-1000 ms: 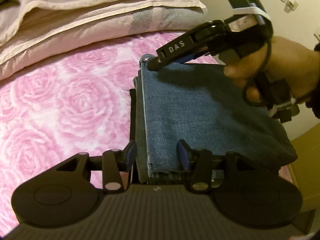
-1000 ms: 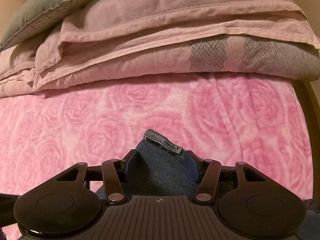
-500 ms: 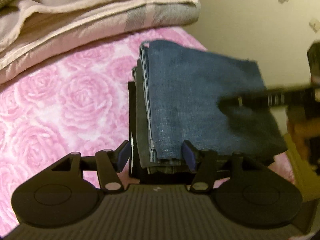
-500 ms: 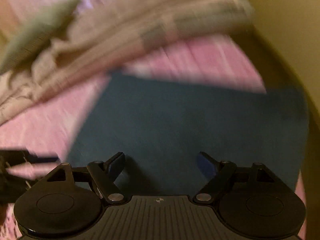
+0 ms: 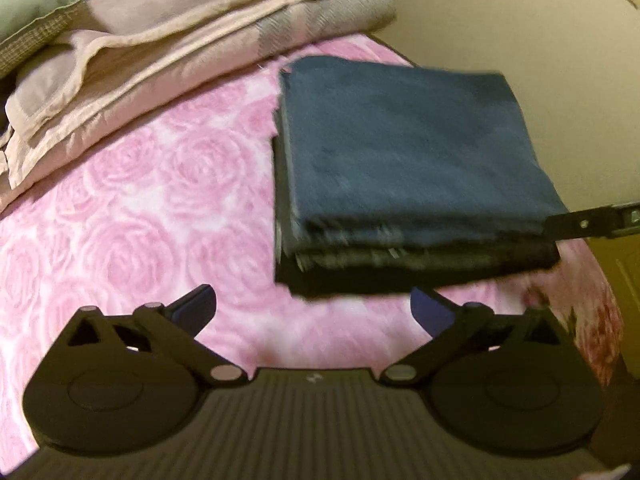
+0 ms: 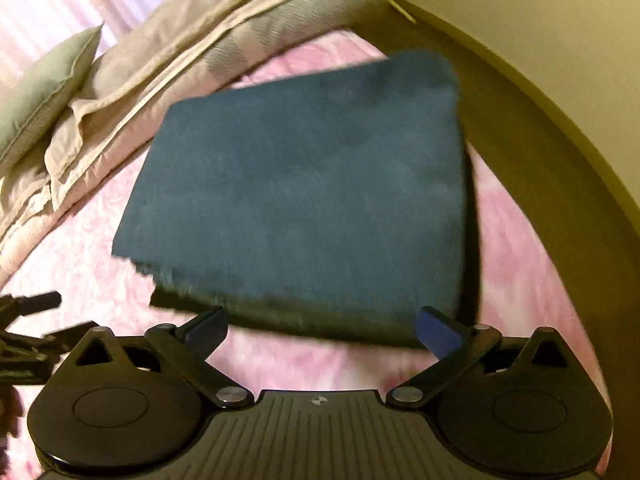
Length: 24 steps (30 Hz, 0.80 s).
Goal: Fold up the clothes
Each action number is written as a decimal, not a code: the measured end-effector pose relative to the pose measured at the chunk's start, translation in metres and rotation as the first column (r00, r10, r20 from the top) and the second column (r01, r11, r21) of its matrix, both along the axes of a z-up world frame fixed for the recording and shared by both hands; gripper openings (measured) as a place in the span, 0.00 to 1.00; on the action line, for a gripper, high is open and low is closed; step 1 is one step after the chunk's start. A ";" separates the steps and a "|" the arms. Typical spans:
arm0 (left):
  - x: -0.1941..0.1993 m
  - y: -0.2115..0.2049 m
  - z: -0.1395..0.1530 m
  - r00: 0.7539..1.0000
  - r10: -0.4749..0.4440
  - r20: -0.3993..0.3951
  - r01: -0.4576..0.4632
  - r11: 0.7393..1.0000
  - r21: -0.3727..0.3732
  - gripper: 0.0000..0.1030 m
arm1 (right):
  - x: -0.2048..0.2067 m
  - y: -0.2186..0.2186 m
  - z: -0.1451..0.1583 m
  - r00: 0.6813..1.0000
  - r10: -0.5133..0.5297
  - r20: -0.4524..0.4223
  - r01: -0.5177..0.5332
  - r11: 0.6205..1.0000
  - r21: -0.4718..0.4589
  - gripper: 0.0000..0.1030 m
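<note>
Rose-print pink bedspread (image 5: 132, 216) under squarely folded denim jeans (image 5: 404, 160), both tongs (image 5: 314, 312) (image 6: 322, 330) wide apart, empty

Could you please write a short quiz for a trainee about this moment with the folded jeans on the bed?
1. True or false: the left gripper is shut on the folded jeans.
2. What lies under the jeans? A) a wooden table B) the pink rose bedspread C) a green pillow
3. Fill in: the right gripper is ____.

Key:
1. False; its jaws stand wide apart, near the jeans.
2. B
3. open
</note>
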<state>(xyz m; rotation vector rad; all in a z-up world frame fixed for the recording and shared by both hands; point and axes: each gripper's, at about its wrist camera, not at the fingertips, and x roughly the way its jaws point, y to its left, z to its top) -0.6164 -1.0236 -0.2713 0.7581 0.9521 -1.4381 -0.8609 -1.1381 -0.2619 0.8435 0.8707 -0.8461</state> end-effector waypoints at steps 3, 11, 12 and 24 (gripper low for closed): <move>-0.016 0.017 0.004 1.000 -0.009 0.002 0.009 1.000 0.016 0.99 | -0.015 0.024 0.005 0.999 -0.025 -0.033 0.025 1.000 0.009 1.00; -0.052 0.056 0.029 0.992 -0.125 -0.006 0.125 0.992 -0.016 0.98 | -0.037 0.073 0.033 0.995 -0.086 -0.056 0.084 0.995 -0.044 1.00; -0.055 0.062 0.035 0.990 -0.140 0.004 0.140 0.990 -0.025 0.97 | -0.039 0.080 0.038 0.994 -0.093 -0.055 0.090 0.994 -0.057 1.00; -0.051 0.118 0.103 1.000 0.006 -0.026 -0.006 1.000 0.006 0.96 | -0.028 0.159 0.096 0.991 -0.130 -0.016 0.127 0.983 -0.132 1.00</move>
